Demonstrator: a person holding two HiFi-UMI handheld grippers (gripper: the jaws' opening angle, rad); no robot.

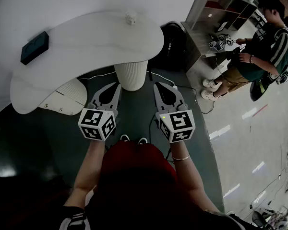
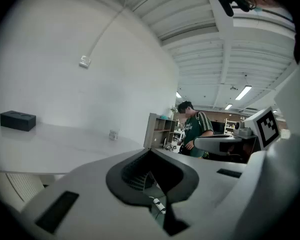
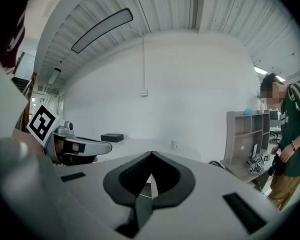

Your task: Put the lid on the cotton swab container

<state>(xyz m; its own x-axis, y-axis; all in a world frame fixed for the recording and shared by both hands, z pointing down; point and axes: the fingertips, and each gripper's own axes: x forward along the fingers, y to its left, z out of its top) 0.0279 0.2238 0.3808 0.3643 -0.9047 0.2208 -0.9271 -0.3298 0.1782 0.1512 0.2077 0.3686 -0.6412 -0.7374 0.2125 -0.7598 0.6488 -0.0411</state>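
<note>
A small pale cotton swab container (image 1: 131,17) stands near the far edge of the white curved table (image 1: 86,47). It also shows small in the left gripper view (image 2: 113,134) and the right gripper view (image 3: 174,144). It is too small to tell whether a lid is on it, and I see no separate lid. My left gripper (image 1: 116,85) and right gripper (image 1: 158,85) hang side by side in front of the table's near edge, well short of the container. Both are shut with nothing held; the tips meet in their own views (image 2: 151,151) (image 3: 151,154).
A black box (image 1: 34,47) lies at the table's left end. The table rests on a ribbed white pedestal (image 1: 133,74) just beyond the gripper tips, with cables on the dark floor. A person (image 1: 259,47) stands at a shelf unit (image 1: 221,8) to the right.
</note>
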